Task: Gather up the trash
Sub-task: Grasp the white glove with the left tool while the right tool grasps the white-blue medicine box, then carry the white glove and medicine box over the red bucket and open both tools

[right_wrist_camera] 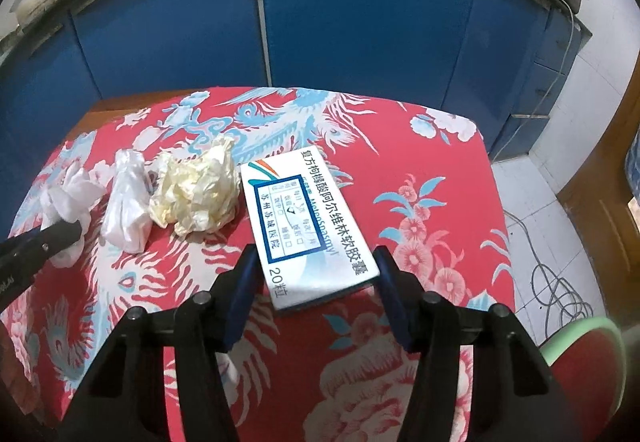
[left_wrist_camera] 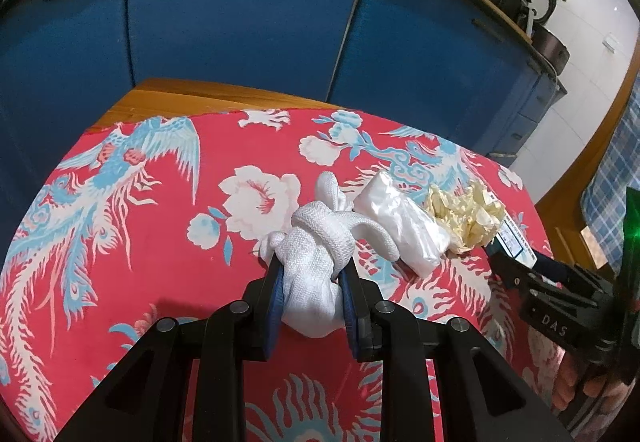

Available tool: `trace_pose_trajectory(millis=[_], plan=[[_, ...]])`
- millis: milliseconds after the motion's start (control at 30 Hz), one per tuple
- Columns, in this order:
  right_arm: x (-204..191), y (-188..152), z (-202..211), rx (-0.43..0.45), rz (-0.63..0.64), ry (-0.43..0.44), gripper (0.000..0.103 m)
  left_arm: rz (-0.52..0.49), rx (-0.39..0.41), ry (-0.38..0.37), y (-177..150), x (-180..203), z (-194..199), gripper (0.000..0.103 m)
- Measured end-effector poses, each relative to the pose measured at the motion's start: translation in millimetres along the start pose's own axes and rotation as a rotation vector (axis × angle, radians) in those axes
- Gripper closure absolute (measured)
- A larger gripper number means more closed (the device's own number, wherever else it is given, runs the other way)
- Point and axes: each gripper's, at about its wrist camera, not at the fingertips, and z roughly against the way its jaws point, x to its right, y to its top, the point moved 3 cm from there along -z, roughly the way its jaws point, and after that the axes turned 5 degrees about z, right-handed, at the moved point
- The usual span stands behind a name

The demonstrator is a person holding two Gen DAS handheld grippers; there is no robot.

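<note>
My left gripper (left_wrist_camera: 312,266) is shut on a white knotted cloth bundle (left_wrist_camera: 320,234) and holds it just above the red tablecloth. To its right lie a white plastic wad (left_wrist_camera: 400,226) and a crumpled yellowish paper ball (left_wrist_camera: 464,218). In the right wrist view a flat white and blue medicine box (right_wrist_camera: 304,218) lies between the fingers of my right gripper (right_wrist_camera: 316,254). Its jaws stand open around the box, with a gap on the left side. The paper ball (right_wrist_camera: 196,198), plastic wad (right_wrist_camera: 126,202) and cloth bundle (right_wrist_camera: 68,198) are to the left of the box.
The table (left_wrist_camera: 168,94) is covered by a red cloth with a phoenix and flower print (right_wrist_camera: 420,182). Blue cabinet doors (left_wrist_camera: 240,22) stand close behind it. A tiled floor with loose cables (right_wrist_camera: 560,290) and a red seat with a green rim (right_wrist_camera: 580,362) are to the right.
</note>
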Motion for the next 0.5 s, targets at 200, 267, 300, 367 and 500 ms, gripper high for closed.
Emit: trace_pose_trajectory(millis=[200, 267, 300, 367, 500], plan=[[3.2, -11.1, 22.6, 0.038, -0.038, -0.001, 0.046, -0.008, 0.008, -0.018, -0.6, 4.1, 4.0, 0.077], [6.1, -16.2, 32.6, 0.049, -0.063, 0.007, 0.046, -0.016, 0.009, -0.026, -1.7, 7.1, 5.5, 0.076], [7.9, -19.5, 38.7, 0.056, -0.076, 0.01, 0.046, -0.02, 0.01, -0.031, -2.1, 8.6, 6.3, 0.077], [10.2, -25.0, 49.5, 0.071, -0.094, 0.015, 0.046, -0.028, 0.015, -0.044, -3.0, 12.4, 9.2, 0.077], [15.6, -39.1, 71.5, 0.095, -0.144, 0.03, 0.046, -0.047, 0.022, -0.062, -4.9, 21.0, 15.2, 0.077]])
